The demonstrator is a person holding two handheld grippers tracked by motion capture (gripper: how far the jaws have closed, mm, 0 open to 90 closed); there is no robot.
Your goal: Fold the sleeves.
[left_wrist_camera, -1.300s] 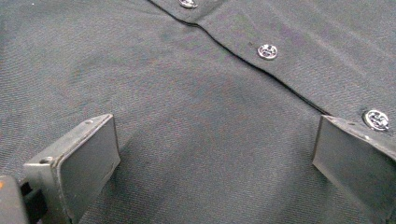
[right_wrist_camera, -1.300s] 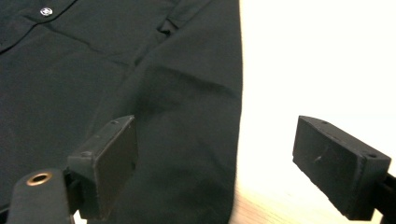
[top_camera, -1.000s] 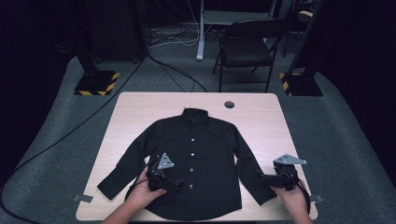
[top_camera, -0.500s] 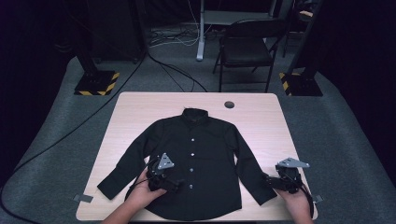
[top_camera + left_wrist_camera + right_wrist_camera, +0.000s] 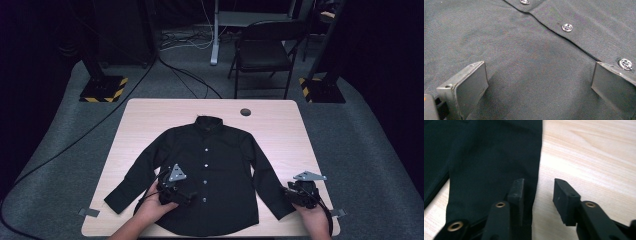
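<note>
Shirt (image 5: 210, 170) lay flat and buttoned, front up, in the middle of the worktop (image 5: 280, 130), collar toward the far edge, hem at the near edge, both sleeves spread out toward the near corners. No fold showed anywhere in it, so the work looked barely begun: it appeared to be at the stage of first taking hold. The left tool (image 5: 173, 188) rested on the lower front beside the button row, jaws standing wide apart with cloth lying flat between them, gripping nothing (image 5: 536, 85). The right tool (image 5: 301, 192) sat at the cuff end of the sleeve (image 5: 494, 170) near the right near corner; its jaws had just been closing and straddled the sleeve's edge, one jaw over the cloth, the other over bare wood, a gap left between them. The pads did not yet pinch the cloth. Every fold remained to be made.
</note>
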